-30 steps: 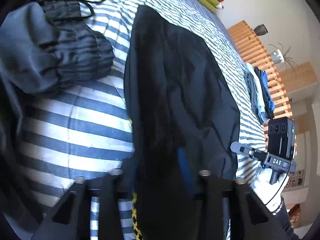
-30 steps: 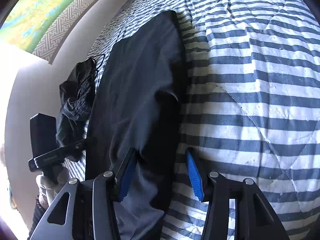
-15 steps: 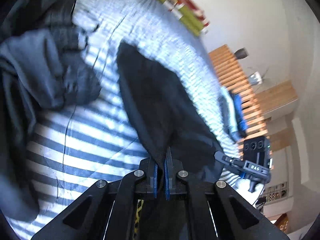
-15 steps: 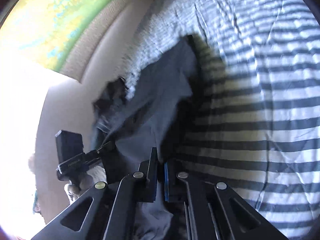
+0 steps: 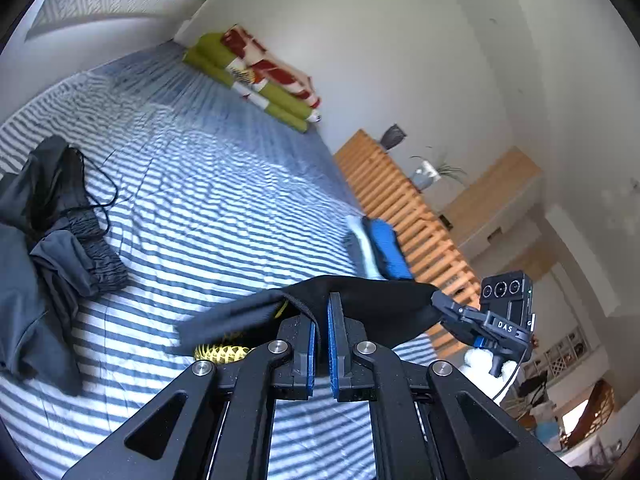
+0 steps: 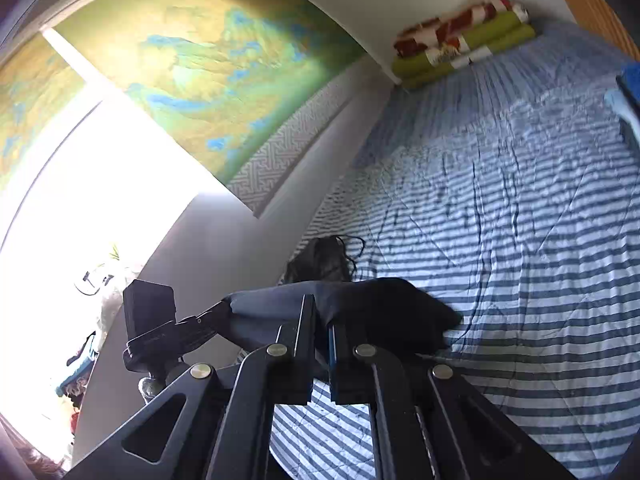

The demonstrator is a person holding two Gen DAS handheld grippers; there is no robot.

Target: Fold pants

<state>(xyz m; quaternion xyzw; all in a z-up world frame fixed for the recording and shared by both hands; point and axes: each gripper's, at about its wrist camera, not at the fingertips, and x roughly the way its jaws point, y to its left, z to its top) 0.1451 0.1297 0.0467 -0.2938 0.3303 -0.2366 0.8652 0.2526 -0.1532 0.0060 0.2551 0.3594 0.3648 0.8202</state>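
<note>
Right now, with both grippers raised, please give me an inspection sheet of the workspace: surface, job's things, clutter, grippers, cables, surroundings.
Surface: striped bedspread, wrinkled.
Job's things: black pants, pinched at one edge by both grippers and lifted clear of the bed.
Clutter: grey garment heap at the left; folded blue clothes near the slatted wooden footboard; green and red blankets at the far end.
Grippers: left gripper shut on pants; right gripper shut on pants.
Cables: thin black drawstring trailing from the heap.
Surroundings: map-like wall picture, bright window, potted plant.
</note>
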